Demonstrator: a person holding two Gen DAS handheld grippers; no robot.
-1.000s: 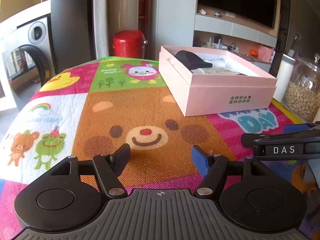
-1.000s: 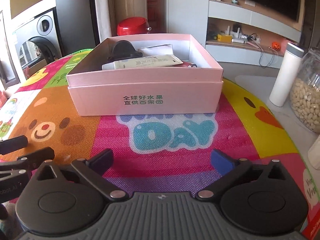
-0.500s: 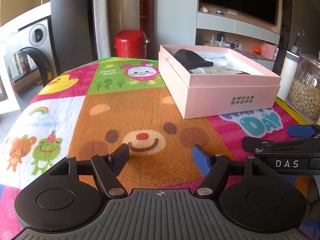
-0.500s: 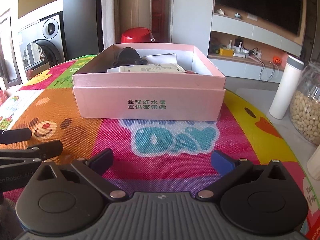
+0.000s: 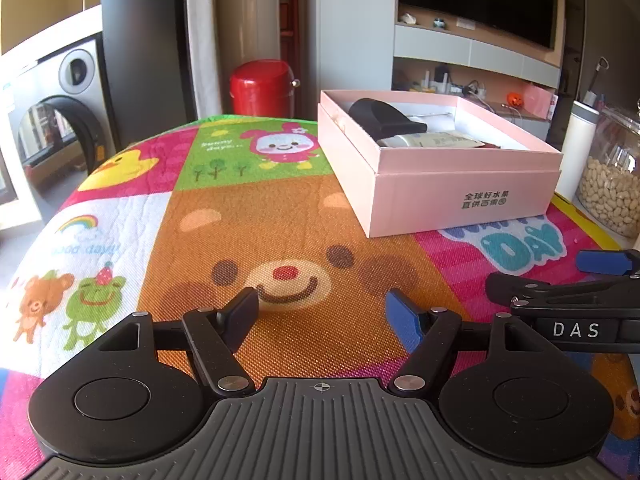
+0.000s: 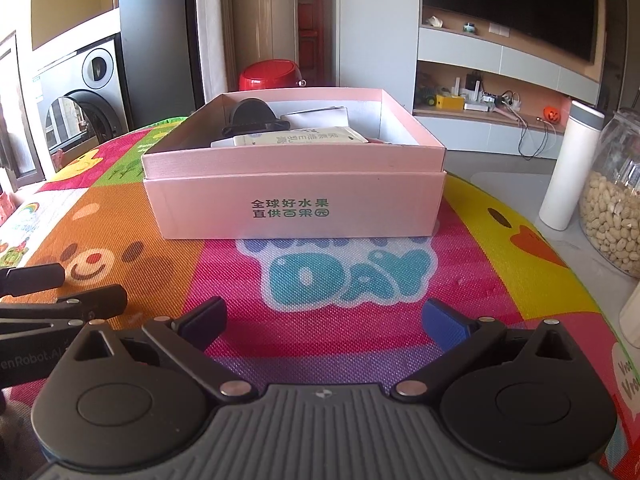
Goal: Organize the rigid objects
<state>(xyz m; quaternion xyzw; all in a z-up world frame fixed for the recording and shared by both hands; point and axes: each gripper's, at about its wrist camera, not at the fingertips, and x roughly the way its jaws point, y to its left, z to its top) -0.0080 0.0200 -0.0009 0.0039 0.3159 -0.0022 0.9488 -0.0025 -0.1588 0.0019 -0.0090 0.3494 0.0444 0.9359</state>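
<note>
A pink open box (image 5: 460, 196) (image 6: 296, 208) sits on the colourful cartoon mat (image 5: 280, 232) (image 6: 340, 280). Inside lie a black rounded object (image 5: 378, 118) (image 6: 252, 118), a cream tube (image 5: 436, 140) (image 6: 300, 138) and a white item (image 6: 316, 116). My left gripper (image 5: 322, 314) is open and empty, low over the bear print, left of the box. My right gripper (image 6: 324, 320) is open and empty, in front of the box. Each gripper shows in the other's view, the right one (image 5: 576, 280) and the left one (image 6: 60, 284).
A glass jar of nuts (image 6: 612, 208) (image 5: 612, 184) and a white bottle (image 6: 568, 168) (image 5: 578, 148) stand right of the mat. A red pot (image 5: 262, 88) (image 6: 270, 76) is behind the table, a washing machine (image 5: 48, 120) at far left.
Both grippers have drawn back and risen slightly, so the box looks a little farther and more of its inside shows. Both stay open and empty.
</note>
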